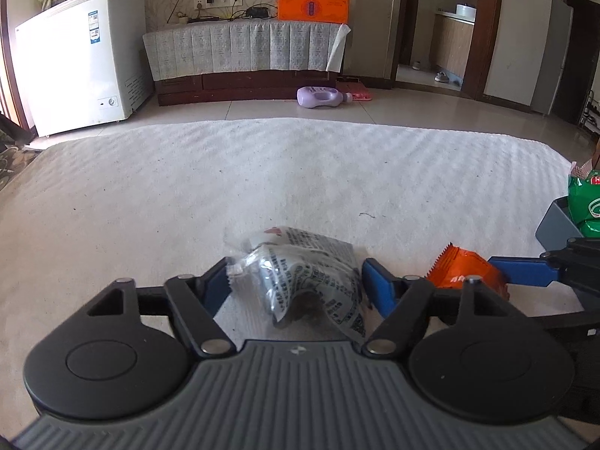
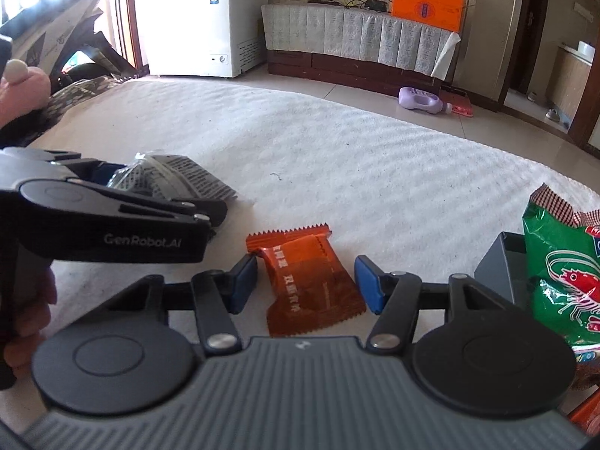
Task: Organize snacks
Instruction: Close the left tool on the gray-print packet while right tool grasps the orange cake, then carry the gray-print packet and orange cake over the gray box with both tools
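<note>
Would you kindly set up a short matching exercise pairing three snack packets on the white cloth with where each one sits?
Things:
1. clear printed packet
2. orange wrapper
3. green shrimp bag

Places:
A. in the grey bin
B. between the left gripper fingers
C. between the right gripper fingers

Pairs: 1-B, 2-C, 3-A

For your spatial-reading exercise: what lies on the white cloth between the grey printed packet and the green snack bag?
The orange wrapper, shown in the right wrist view, sits between the grey packet and green bag.
</note>
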The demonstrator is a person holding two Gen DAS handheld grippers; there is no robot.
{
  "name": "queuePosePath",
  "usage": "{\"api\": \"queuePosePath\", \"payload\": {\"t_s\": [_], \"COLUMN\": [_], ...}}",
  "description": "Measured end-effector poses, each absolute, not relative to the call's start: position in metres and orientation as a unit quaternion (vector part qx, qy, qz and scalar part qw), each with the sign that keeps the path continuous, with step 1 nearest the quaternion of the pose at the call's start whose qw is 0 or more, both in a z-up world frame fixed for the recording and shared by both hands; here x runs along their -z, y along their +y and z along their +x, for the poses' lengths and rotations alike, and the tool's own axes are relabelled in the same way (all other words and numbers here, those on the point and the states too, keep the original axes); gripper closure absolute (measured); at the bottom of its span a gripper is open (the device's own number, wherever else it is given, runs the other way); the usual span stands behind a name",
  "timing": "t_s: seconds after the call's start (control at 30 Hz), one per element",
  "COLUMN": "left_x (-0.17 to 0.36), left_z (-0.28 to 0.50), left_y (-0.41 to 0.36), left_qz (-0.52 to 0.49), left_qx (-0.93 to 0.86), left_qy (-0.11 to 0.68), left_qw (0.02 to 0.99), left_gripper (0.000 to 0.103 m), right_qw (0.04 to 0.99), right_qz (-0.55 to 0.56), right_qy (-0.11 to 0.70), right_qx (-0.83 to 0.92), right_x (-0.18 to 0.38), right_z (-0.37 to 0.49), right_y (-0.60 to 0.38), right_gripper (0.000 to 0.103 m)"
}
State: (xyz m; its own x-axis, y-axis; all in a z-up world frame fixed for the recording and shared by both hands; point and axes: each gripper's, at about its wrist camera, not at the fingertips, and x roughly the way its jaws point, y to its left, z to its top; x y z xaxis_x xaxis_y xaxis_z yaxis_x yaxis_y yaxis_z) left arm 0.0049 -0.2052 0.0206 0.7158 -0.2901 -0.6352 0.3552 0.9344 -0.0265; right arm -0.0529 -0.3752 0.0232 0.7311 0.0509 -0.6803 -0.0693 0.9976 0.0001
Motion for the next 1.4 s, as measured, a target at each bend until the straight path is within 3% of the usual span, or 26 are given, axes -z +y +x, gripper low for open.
{"api": "queuePosePath", "payload": {"t_s": [0.07, 0.23, 1.4], "left_x": [-0.021, -0.023, -0.082], "left_z": [0.003, -0.002, -0.104], "left_y": [-0.206, -0.207, -0.24], "left_qz": [0.052, 0.049, 0.099], "left_qx": [0.175, 0.185, 0.243], "left_qy": [0.328, 0.323, 0.259], "left_qw": [0.927, 0.927, 0.929], "left_gripper": [0.05, 0.059, 0.063], "right_qw": [0.929, 0.929, 0.966], "right_qz": [-0.018, -0.016, -0.01], "right_qy": [0.368, 0.368, 0.257], "right_qx": [-0.031, -0.025, 0.003], "right_x": [-0.025, -0.032, -0.12], "right_z": [-0.056, -0.068, -0.208], "right_y": [-0.373, -0.373, -0.386], "right_gripper": [0.053, 0.06, 0.061]}}
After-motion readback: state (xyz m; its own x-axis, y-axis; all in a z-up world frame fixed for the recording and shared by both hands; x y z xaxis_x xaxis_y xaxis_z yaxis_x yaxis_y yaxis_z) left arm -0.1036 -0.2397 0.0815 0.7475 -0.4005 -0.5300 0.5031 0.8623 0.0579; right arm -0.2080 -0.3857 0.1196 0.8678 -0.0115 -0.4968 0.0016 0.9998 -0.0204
